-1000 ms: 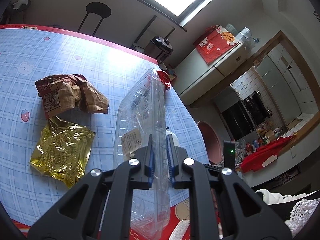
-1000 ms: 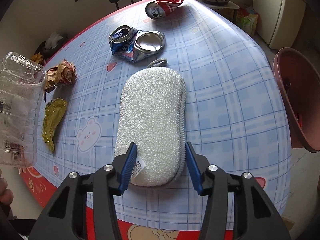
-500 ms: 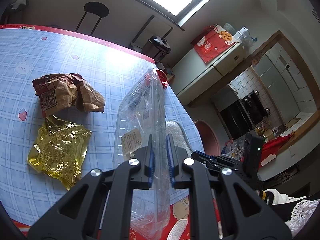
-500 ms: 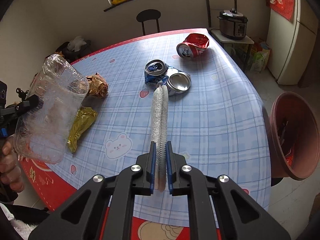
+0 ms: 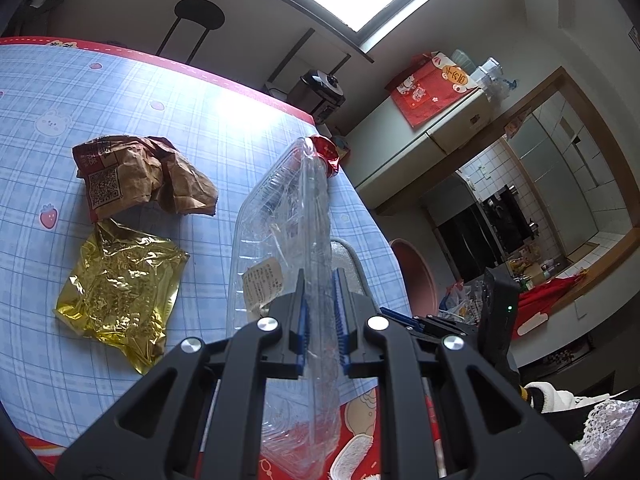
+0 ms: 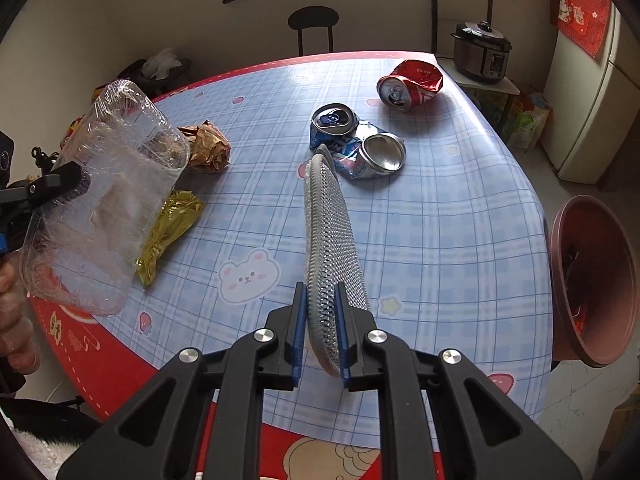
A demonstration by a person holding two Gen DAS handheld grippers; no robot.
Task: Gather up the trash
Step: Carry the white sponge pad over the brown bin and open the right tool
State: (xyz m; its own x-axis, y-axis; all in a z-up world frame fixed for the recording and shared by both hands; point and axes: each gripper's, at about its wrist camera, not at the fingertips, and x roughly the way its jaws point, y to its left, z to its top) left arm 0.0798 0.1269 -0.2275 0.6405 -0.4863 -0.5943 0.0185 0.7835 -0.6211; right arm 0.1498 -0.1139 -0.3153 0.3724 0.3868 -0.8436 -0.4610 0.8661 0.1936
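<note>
My left gripper (image 5: 320, 316) is shut on a clear plastic tray (image 5: 288, 240) and holds it up above the table's near edge; the tray also shows at the left of the right wrist view (image 6: 108, 200). My right gripper (image 6: 322, 328) is shut on a grey-and-white scrubbing pad (image 6: 330, 232), held on edge above the table. On the blue checked tablecloth (image 6: 440, 240) lie a gold foil wrapper (image 5: 120, 288), a crumpled brown paper bag (image 5: 140, 176), a crushed blue can (image 6: 356, 144) and a crushed red can (image 6: 412, 84).
A reddish-brown bin (image 6: 592, 280) stands off the table's right edge. A black stool (image 6: 314, 26) and a rice cooker (image 6: 482, 52) stand beyond the far edge, and a fridge (image 6: 596, 104) at the far right.
My right gripper closed on the pad, which lay flat on the table, and lifted it up on edge. The left gripper holds the clear tray much as before.
</note>
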